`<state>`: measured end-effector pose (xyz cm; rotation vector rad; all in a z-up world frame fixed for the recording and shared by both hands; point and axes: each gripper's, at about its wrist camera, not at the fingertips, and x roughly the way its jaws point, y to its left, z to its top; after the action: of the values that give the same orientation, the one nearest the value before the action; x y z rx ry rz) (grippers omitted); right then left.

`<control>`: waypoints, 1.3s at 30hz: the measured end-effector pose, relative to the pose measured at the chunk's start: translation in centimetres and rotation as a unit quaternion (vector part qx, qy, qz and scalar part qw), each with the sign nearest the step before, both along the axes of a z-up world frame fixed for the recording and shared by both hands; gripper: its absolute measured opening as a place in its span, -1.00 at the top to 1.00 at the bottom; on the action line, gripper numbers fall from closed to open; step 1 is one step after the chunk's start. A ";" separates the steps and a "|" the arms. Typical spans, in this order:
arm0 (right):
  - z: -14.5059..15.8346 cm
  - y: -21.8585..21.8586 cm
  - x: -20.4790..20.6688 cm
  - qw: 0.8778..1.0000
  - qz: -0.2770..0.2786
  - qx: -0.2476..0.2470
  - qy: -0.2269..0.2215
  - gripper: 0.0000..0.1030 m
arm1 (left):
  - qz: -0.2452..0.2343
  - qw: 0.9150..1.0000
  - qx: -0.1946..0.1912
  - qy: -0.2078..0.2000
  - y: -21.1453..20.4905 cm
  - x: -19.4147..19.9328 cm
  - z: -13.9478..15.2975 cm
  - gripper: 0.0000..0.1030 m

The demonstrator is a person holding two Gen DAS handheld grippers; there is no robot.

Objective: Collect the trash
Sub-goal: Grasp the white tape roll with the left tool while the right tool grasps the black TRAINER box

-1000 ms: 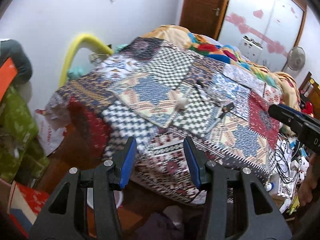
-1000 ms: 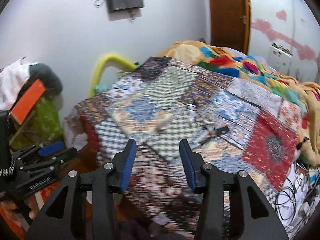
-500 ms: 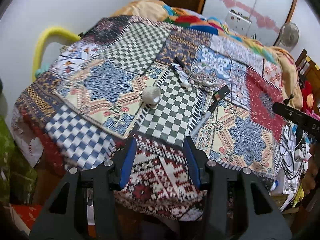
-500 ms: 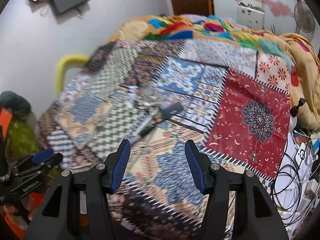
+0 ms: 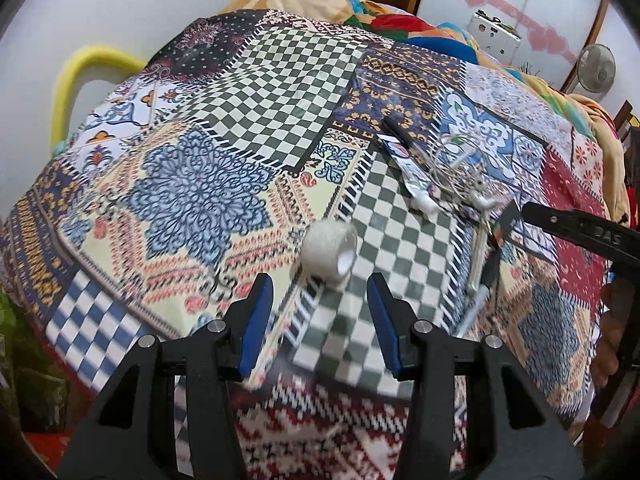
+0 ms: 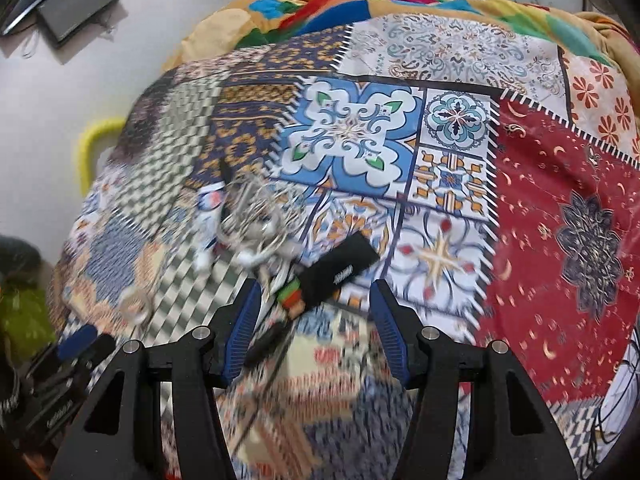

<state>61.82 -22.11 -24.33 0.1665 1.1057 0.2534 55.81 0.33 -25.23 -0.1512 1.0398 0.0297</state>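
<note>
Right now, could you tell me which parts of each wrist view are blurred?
Left wrist view: the white roll and the near quilt are slightly smeared, the far part sharp. Right wrist view: the cable tangle and the lower left are heavily smeared, the red patch crisper.

No legible txt or labels.

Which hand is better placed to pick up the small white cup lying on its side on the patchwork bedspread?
Left. The left gripper has the small white cup just ahead of its open jaws. The right gripper faces the black rectangular box and sees the cup far off to its left.
</note>
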 end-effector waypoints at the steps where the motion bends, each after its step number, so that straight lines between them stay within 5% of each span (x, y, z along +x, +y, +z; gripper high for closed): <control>1: -0.5 0.1 0.5 1.000 -0.009 -0.009 0.000 -0.02 | -0.001 1.000 -0.004 0.000 0.1 0.6 -0.4 0.07; 7: -2.4 0.7 1.6 0.998 -0.025 -0.062 -0.005 -0.02 | -0.024 1.000 -0.009 -0.004 -0.5 2.4 -1.9 0.07; 14: -2.9 2.3 -0.1 0.994 0.021 -0.103 -0.035 -0.12 | -0.029 1.000 -0.004 -0.011 -0.9 3.1 -2.9 0.07; 17: -2.9 1.9 -0.8 0.993 0.033 -0.103 -0.037 -0.12 | -0.038 0.999 0.002 -0.025 -1.1 2.9 -2.7 0.11; 20: -2.8 0.4 -1.5 0.993 0.030 -0.105 -0.034 -0.12 | -0.046 0.998 0.010 -0.031 -1.3 2.7 -2.4 0.53; 27: -2.2 -1.6 -0.4 0.998 0.038 -0.051 -0.014 -0.12 | -0.042 0.998 0.002 -0.044 -1.2 1.7 -1.6 0.53; 31: -2.5 0.3 0.5 0.995 0.065 -0.072 -0.017 -0.11 | -0.033 0.999 -0.005 -0.039 -0.9 1.3 -1.5 0.53; 36: -3.2 2.8 0.4 0.985 0.092 -0.136 -0.045 0.09 | -0.044 0.998 0.001 -0.038 -1.2 0.8 -1.4 0.53; 39: -3.1 3.0 0.3 0.984 0.109 -0.133 -0.054 0.24 | -0.045 0.998 0.008 -0.036 -1.5 0.8 -1.3 0.53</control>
<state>62.15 -19.15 -27.47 -0.2067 1.0395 0.3035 56.57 -1.18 -26.54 -0.0897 0.9726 -0.0480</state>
